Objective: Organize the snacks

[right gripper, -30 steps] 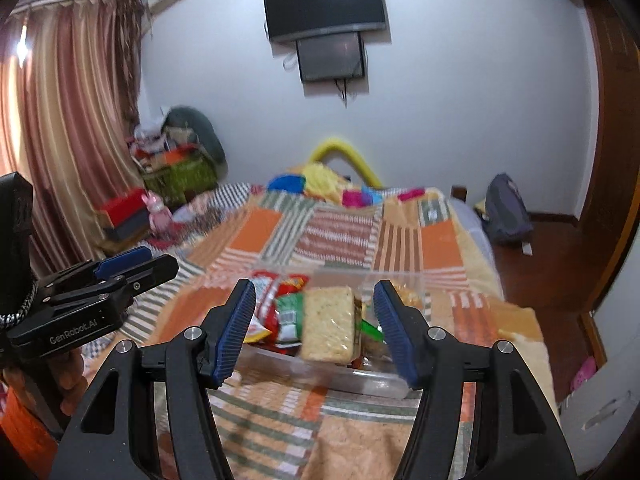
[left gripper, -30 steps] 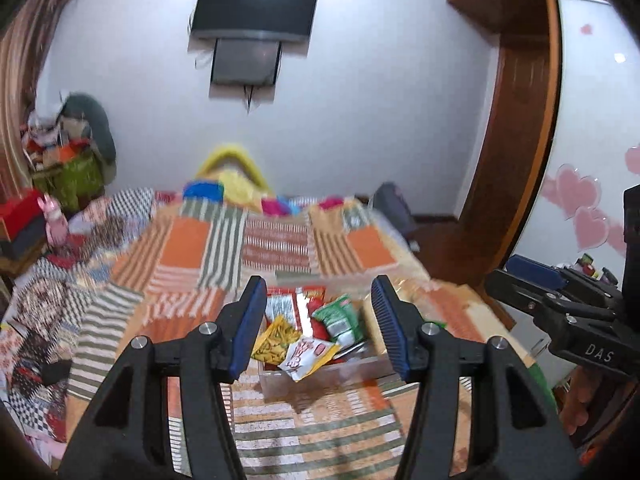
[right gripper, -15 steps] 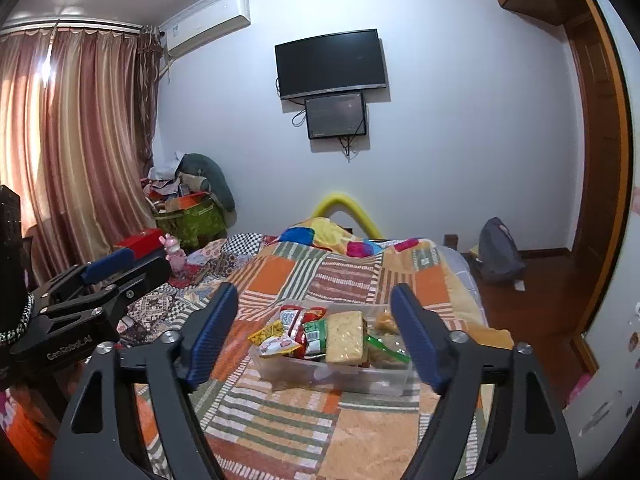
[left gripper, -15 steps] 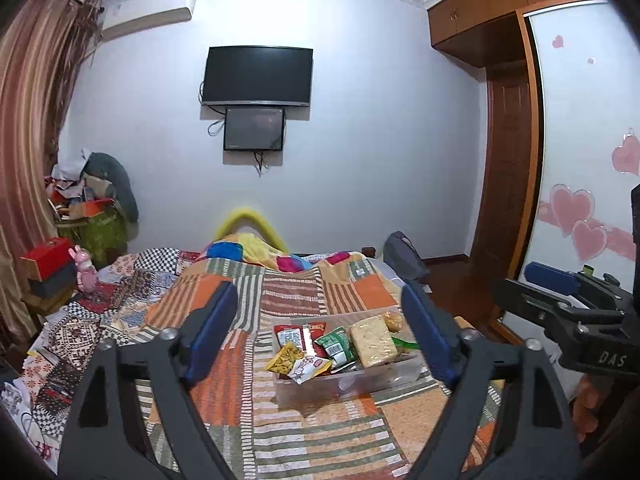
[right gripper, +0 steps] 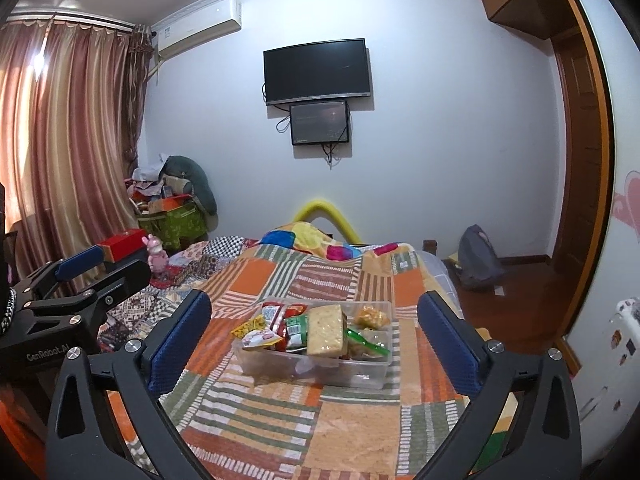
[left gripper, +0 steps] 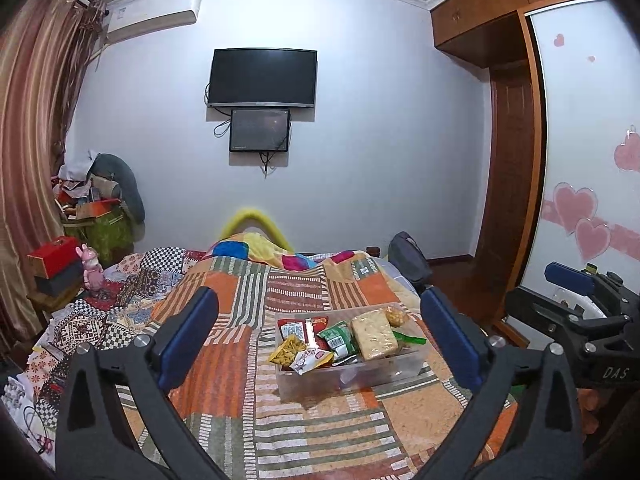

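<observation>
Patchwork quilt (left gripper: 248,292) covers the bed under a wall TV (left gripper: 263,78); a clear bin (left gripper: 352,372) holds snack packets (left gripper: 336,334). Both grippers (left gripper: 320,338) (right gripper: 314,334) gape, empty.

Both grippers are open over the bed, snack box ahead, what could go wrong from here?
The packets overhang the box's left rim, so a nudge may tip them onto the quilt. The box sits on soft bedding, so pressing down could tilt it. The snacks are crowded, so the left gripper or right gripper may pinch two at once.
</observation>
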A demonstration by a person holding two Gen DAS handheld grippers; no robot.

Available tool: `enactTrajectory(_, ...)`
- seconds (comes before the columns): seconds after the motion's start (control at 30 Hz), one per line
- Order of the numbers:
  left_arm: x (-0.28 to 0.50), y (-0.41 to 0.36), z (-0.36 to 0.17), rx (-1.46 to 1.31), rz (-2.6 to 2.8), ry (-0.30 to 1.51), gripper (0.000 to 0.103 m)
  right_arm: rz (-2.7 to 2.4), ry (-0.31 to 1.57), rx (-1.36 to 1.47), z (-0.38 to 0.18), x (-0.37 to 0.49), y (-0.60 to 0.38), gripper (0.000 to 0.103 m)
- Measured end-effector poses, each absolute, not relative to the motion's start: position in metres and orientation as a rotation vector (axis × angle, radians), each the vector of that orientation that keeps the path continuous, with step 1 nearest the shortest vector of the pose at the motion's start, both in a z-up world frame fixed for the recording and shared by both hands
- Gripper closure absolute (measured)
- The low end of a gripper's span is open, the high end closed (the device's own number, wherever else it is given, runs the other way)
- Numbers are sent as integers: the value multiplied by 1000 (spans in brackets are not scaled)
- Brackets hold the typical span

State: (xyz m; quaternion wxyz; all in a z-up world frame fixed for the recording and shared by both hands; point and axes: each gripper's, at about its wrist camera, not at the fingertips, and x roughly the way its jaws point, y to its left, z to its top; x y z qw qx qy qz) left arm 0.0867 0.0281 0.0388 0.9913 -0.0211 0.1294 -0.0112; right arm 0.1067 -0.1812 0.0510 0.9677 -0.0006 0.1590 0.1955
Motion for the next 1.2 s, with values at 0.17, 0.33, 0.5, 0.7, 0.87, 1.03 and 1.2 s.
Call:
enactTrajectory(0.17, 85, 28, 39, -41, -18, 258, 0, 396, 320, 0, 51, 106, -183, 0)
enactTrajectory(0.33, 84, 27, 40, -38, -20, 254, 0, 392, 317, 0, 50, 102, -186, 0)
enactTrajectory(0.5, 83, 26, 40, -37, -22, 252, 0, 392, 314, 1, 52, 99, -188, 0)
enactTrajectory(0.7, 82, 26, 40, -35, -24, 251, 0, 390, 313, -4, 52, 97, -187, 0)
enactTrajectory(0.87, 80, 26, 40, -37, -24, 253, 0, 390, 312, -15, 54, 96, -188, 0)
enactTrajectory(1.03, 80, 27, 40, -38, -24, 255, 0, 390, 314, -14, 54, 96, -189, 0)
enactTrajectory(1.2, 81, 28, 41, -43, -24, 258, 0, 386, 316, -17, 54, 96, -188, 0)
